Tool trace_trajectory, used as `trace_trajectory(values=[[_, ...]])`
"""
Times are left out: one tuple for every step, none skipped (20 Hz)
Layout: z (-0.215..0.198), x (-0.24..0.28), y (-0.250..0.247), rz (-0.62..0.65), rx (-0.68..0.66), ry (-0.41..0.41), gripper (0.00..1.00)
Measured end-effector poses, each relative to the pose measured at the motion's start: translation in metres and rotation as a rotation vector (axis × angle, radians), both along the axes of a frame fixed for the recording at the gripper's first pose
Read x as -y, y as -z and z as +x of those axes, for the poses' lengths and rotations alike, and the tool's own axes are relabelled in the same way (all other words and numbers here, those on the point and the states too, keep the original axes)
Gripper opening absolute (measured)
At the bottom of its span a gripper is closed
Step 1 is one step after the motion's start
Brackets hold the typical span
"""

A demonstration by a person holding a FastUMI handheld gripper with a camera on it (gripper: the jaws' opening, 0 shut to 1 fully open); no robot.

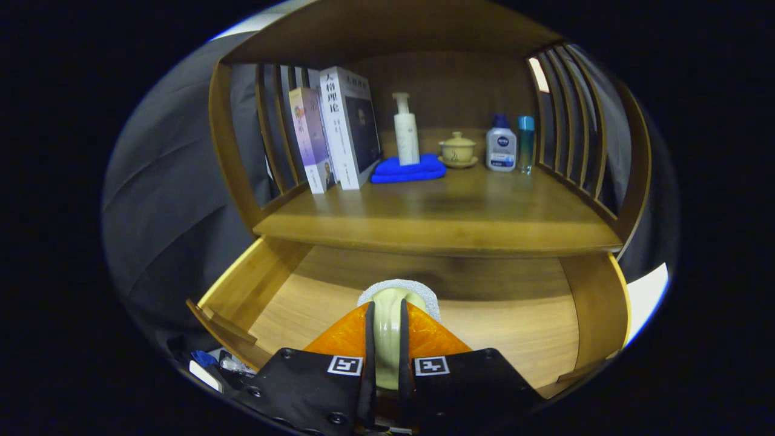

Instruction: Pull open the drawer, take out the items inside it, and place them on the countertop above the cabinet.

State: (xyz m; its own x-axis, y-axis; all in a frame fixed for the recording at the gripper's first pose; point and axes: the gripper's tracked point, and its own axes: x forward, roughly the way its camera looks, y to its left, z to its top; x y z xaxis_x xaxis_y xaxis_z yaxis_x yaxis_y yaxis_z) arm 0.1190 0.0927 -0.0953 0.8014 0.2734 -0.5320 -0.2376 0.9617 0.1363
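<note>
The wooden drawer is pulled open under the countertop, and the part of its floor I can see is bare. My gripper is over the drawer's front middle, shut on a pale cream item that stands between both fingers. A rough white pad at the item's far end pokes out beyond the fingertips. The item is held above the drawer floor, lower than the countertop's front edge.
At the back of the countertop stand two books, a white pump bottle on a folded blue cloth, a lidded tea cup, a white bottle with a blue cap and a teal tube. Slatted wooden sides flank it.
</note>
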Motion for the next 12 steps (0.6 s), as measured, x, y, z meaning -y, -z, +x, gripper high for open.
trace_trajectory(values=[[0.001, 0.003, -0.01, 0.009, 0.025, 0.006, 0.17], [0.003, 0.006, -0.019, 0.01, 0.054, 0.017, 0.17], [0.005, 0.011, -0.029, 0.01, 0.083, 0.029, 0.17], [0.008, 0.013, -0.04, 0.016, 0.112, 0.04, 0.17], [0.011, 0.013, -0.051, 0.03, 0.137, 0.046, 0.17], [0.014, 0.012, -0.059, 0.046, 0.149, 0.047, 0.17], [0.017, 0.012, -0.064, 0.061, 0.154, 0.049, 0.17], [0.022, 0.012, -0.069, 0.071, 0.157, 0.056, 0.17], [0.029, 0.013, -0.074, 0.081, 0.162, 0.062, 0.17], [0.035, 0.013, -0.077, 0.095, 0.164, 0.066, 0.17], [0.041, 0.014, -0.08, 0.111, 0.164, 0.078, 0.17], [0.049, 0.015, -0.082, 0.13, 0.166, 0.09, 0.17]])
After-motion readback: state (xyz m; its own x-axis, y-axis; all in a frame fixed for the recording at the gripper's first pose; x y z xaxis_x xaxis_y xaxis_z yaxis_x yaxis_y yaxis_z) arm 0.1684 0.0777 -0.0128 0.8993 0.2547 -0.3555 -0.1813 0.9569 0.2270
